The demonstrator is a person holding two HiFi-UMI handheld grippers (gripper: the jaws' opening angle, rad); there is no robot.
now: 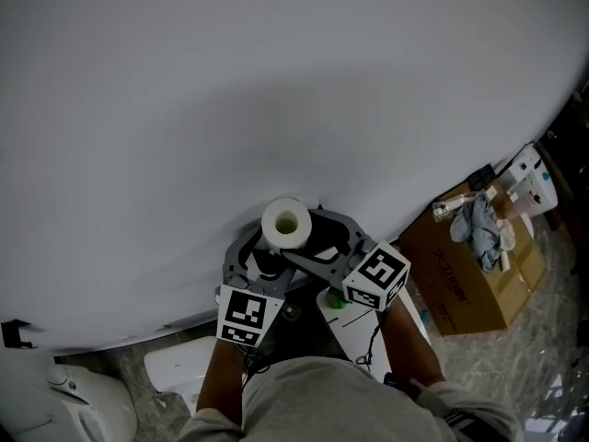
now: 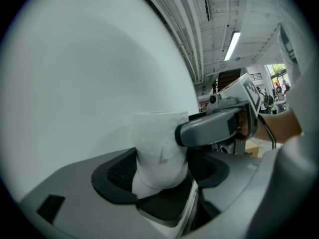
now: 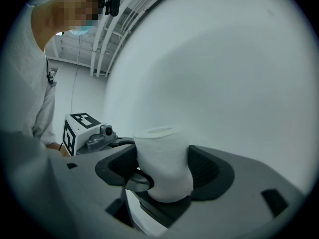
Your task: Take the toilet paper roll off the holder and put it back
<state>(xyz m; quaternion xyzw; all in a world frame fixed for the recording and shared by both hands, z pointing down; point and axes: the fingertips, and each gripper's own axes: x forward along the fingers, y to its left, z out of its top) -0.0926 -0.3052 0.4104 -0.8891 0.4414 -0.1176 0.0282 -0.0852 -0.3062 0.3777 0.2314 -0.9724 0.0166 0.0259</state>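
Observation:
The white toilet paper roll (image 1: 285, 224) stands on end close to the pale wall (image 1: 276, 81), its cardboard core facing up. Both grippers reach it from below. My left gripper (image 1: 269, 254) has the roll (image 2: 158, 153) between its dark pads (image 2: 117, 176), which sit against its sides. My right gripper (image 1: 317, 239) crosses in from the right, and one of its grey fingers (image 2: 209, 128) lies across the roll. In the right gripper view the roll (image 3: 164, 166) fills the gap between the pads (image 3: 205, 171). No holder is clearly visible.
A cardboard box (image 1: 469, 279) with a cloth and bottles on top stands at the right on the speckled floor. A white toilet (image 1: 179, 366) sits at the lower left. The person's arms and grey clothing fill the bottom middle.

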